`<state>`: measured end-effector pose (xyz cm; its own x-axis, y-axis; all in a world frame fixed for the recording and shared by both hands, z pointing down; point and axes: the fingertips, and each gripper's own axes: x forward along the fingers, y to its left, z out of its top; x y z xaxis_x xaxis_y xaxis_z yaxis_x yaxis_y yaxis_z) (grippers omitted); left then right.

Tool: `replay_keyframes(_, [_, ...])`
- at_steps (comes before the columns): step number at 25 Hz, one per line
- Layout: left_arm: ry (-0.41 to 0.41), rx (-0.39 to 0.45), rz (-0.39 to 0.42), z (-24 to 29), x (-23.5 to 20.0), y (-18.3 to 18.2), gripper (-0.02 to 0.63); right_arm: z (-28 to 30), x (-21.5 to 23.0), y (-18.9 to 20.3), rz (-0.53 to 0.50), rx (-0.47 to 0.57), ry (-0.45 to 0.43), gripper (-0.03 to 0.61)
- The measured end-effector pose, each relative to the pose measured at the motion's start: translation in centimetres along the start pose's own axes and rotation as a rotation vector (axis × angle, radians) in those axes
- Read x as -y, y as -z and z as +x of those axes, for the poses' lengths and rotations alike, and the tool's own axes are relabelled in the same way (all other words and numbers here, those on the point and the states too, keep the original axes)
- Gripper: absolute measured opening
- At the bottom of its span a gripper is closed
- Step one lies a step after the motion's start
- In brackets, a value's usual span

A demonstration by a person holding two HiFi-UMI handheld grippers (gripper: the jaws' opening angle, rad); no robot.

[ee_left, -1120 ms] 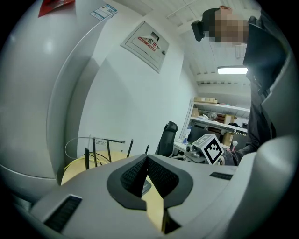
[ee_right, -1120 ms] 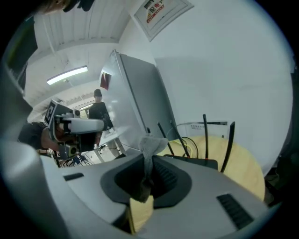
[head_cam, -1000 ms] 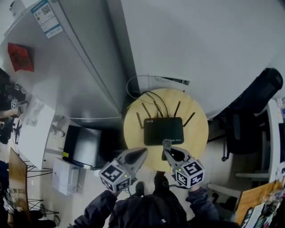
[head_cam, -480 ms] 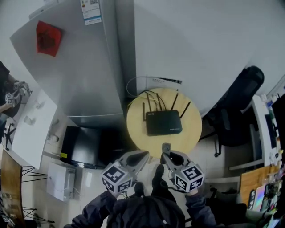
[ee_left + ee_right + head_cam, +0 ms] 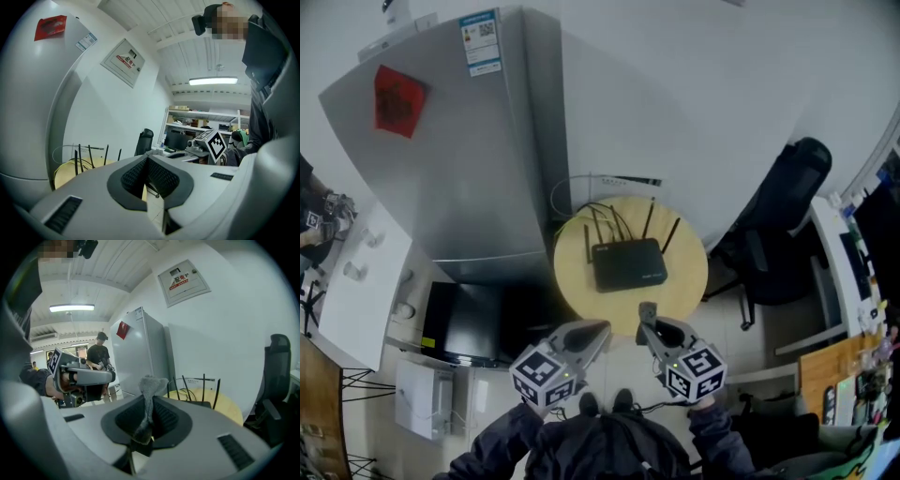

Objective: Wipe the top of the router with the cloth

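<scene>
A black router point(image 5: 627, 263) with several upright antennas lies on a round wooden table point(image 5: 684, 281); its antennas point(image 5: 204, 387) also show in the right gripper view. My right gripper point(image 5: 649, 326) is shut on a small grey cloth point(image 5: 150, 389), whose tuft point(image 5: 648, 310) sticks out past the jaws. It hangs short of the table's near edge. My left gripper point(image 5: 598, 330) is shut with nothing in it, beside the right one. In the left gripper view the jaws point(image 5: 146, 161) meet tip to tip, with the antennas point(image 5: 89, 157) far ahead at the left.
A tall grey fridge point(image 5: 459, 150) stands left of the table, with cables point(image 5: 581, 192) looping behind the router. A black office chair point(image 5: 783, 225) stands at the right. A dark low cabinet point(image 5: 473, 323) sits under the fridge side. A person point(image 5: 98, 357) stands far off.
The table and router have moved further away in the head view and look smaller. Both grippers hold the same pose, the cloth still pinched in the right one.
</scene>
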<state>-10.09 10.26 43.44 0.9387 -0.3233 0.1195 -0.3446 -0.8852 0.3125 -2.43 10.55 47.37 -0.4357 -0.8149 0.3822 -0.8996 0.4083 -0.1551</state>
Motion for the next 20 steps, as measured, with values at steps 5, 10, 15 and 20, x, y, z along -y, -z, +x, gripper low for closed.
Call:
replay_keyframes(5, [0.0, 0.002, 0.0, 0.2, 0.1, -0.1, -0.006, 0.0, 0.0, -0.4, -0.016, 0.004, 0.0, 0.066])
replay_keyframes(10, [-0.01, 0.002, -0.003, 0.0, -0.4, -0.1, -0.008, 0.3, -0.4, -0.7, -0.019, 0.009, -0.019, 0.067])
replay_keyframes(15, [-0.013, 0.009, -0.005, 0.1, -1.1, -0.3, -0.008, 0.4, -0.5, -1.0, -0.024, 0.012, -0.023, 0.067])
replay_keyframes(20, [-0.006, 0.007, -0.007, 0.3, -1.1, -0.3, -0.008, 0.5, -0.6, -1.2, -0.025, 0.019, -0.022, 0.067])
